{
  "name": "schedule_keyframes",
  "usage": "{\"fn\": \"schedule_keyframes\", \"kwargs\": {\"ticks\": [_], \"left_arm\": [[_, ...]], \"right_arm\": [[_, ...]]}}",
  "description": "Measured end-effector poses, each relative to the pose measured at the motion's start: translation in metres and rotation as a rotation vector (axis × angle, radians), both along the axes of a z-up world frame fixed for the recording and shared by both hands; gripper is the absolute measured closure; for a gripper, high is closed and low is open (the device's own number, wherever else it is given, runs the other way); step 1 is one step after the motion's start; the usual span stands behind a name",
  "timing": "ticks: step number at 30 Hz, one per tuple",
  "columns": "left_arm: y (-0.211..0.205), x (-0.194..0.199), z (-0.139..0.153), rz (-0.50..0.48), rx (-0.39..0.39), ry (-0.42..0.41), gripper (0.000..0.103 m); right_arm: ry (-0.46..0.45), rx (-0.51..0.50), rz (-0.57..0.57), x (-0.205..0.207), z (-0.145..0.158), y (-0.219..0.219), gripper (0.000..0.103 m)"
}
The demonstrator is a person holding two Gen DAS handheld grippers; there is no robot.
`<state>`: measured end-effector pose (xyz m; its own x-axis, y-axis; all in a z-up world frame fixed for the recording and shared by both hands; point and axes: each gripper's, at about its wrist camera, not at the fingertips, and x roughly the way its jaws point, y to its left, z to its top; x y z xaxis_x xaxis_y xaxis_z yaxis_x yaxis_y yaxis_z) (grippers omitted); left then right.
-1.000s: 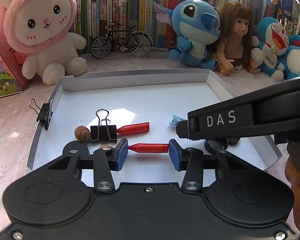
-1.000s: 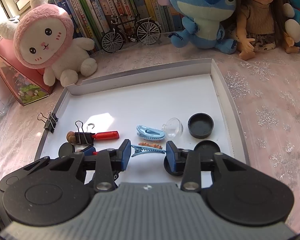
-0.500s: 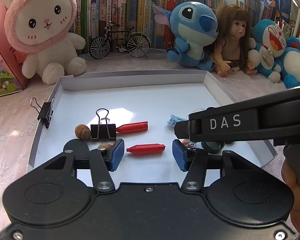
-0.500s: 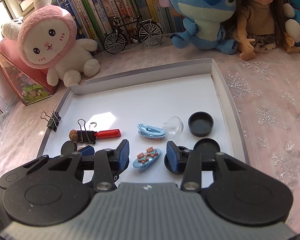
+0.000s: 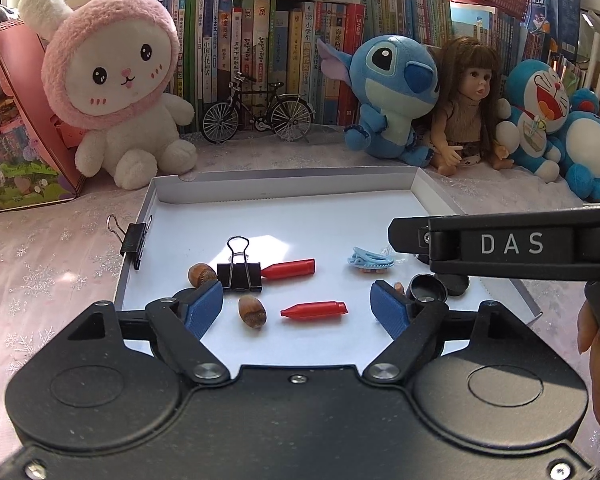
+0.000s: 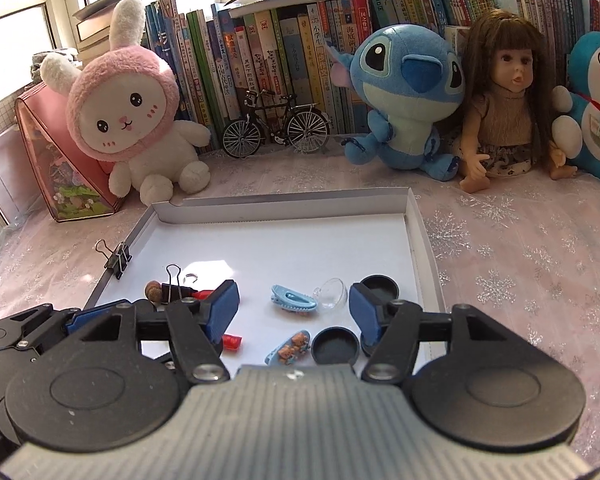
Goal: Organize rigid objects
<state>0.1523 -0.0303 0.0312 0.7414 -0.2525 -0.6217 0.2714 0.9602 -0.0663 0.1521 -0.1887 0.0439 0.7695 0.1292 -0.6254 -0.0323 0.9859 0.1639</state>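
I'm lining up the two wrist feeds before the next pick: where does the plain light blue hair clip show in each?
Left wrist: the light blue hair clip lies right of centre on the white tray, just left of the right gripper's arm.
Right wrist: the clip lies at centre, between the open fingers, left of the clear dome.
Shared landmark: the toy bicycle.

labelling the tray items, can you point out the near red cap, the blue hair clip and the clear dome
near red cap [image 5: 314, 309], left wrist view, mid body
blue hair clip [image 6: 294, 299], right wrist view, top shell
clear dome [image 6: 333, 292], right wrist view, glassy centre
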Motion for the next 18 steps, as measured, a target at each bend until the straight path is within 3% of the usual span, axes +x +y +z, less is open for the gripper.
{"fn": "schedule_keyframes", "kwargs": {"ticks": [18], "left_arm": [[0.02,-0.024,0.008,0.039,0.0,-0.013,0.019]], "right_arm": [[-0.129,-0.071,-0.035,-0.042,0.007,-0.002,0.016]]}}
